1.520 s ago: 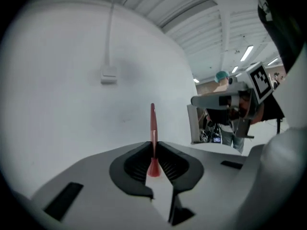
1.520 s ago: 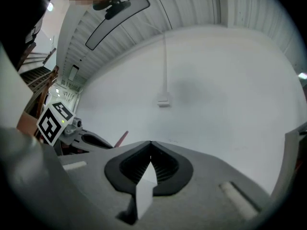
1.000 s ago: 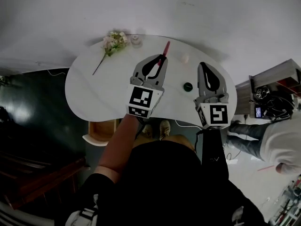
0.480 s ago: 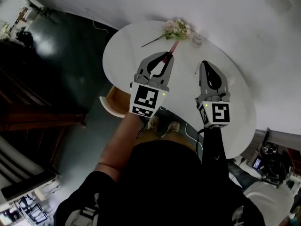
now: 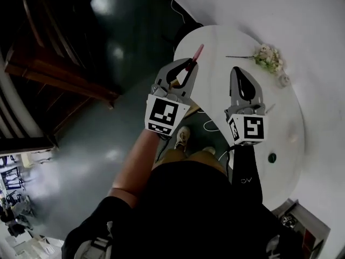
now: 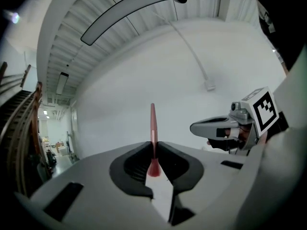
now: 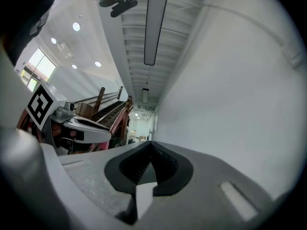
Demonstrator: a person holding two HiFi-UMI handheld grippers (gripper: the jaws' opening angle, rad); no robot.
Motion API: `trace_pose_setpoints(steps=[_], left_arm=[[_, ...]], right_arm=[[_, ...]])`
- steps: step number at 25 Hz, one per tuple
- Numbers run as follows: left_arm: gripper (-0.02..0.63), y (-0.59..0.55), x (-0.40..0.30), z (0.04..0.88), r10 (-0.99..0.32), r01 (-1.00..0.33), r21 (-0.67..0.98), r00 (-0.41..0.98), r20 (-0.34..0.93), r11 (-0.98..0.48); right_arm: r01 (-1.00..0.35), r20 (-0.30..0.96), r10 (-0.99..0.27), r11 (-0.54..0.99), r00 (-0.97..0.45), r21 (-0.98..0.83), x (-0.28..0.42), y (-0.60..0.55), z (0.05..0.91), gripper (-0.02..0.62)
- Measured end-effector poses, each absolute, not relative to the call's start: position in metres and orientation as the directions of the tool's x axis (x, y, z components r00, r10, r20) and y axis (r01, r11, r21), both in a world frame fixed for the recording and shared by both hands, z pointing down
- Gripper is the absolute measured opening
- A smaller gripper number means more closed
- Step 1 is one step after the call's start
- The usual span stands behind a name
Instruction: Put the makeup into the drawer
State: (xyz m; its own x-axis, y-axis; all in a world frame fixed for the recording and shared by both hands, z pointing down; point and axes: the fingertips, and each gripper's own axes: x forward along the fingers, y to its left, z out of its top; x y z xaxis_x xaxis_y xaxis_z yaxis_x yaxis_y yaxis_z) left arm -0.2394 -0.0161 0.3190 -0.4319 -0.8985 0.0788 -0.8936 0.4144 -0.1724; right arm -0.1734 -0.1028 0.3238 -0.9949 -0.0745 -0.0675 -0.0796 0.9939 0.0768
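Head view: the left hand-held gripper (image 5: 187, 65) carries 1 slim pink makeup stick (image 5: 197, 52) in the air by the white table (image 5: 226, 39), with the right hand-held gripper (image 5: 237, 72) alongside. No drawer shows.

Left gripper view: the jaws pinch the stick near its end.

Right gripper view: the jaws meet on nothing.

Pickup looks done; stowing remains.

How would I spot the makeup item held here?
Find the white rounded table. By its left edge, the left hand-held gripper is shut on a slim pink makeup brush. Nothing else nearby is pink and tapered; the right hand-held gripper holds nothing.
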Motion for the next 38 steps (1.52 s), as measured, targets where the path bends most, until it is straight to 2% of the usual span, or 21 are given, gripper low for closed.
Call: trace_pose_setpoints(steps=[9,17,22,28,31,34,38], left_arm=[[0.044,0.040,-0.296,0.336,-0.855,-0.860,-0.141,-0.507,0.113,0.491],[0.044,0.053,-0.333,0.463,-0.796,-0.865,-0.030,-0.474,0.377,0.501],[0.044,0.067,-0.335,0.560,-0.709,-0.873,-0.009,-0.401,0.580,0.487],[0.045,0.088,-0.323,0.644,-0.613,-0.855,0.084,-0.295,0.733,0.512],[0.046,0.097,-0.318,0.677,-0.553,-0.842,0.111,-0.242,0.797,0.528],[0.046,0.109,-0.299,0.705,-0.479,-0.824,0.184,-0.117,0.870,0.536],[0.046,0.105,-0.305,0.709,-0.481,-0.828,0.179,-0.121,0.868,0.531]], right_arm=[[0.024,-0.046,0.028,0.995,-0.999,0.092,-0.237,-0.050,0.327,0.003],[0.009,-0.020,0.011,0.994,-1.000,0.112,-0.255,-0.050,0.333,0.003],[-0.020,-0.010,-0.019,0.992,-1.000,0.124,-0.262,-0.057,0.334,0.004],[-0.040,0.000,-0.041,0.989,-0.999,0.146,-0.268,-0.060,0.334,0.003],[-0.050,0.005,-0.051,0.987,-0.999,0.150,-0.268,-0.063,0.336,0.003],[-0.062,0.009,-0.064,0.986,-0.998,0.152,-0.268,-0.067,0.336,0.004],[-0.075,0.009,-0.078,0.986,-0.997,0.151,-0.268,-0.074,0.336,0.003]])
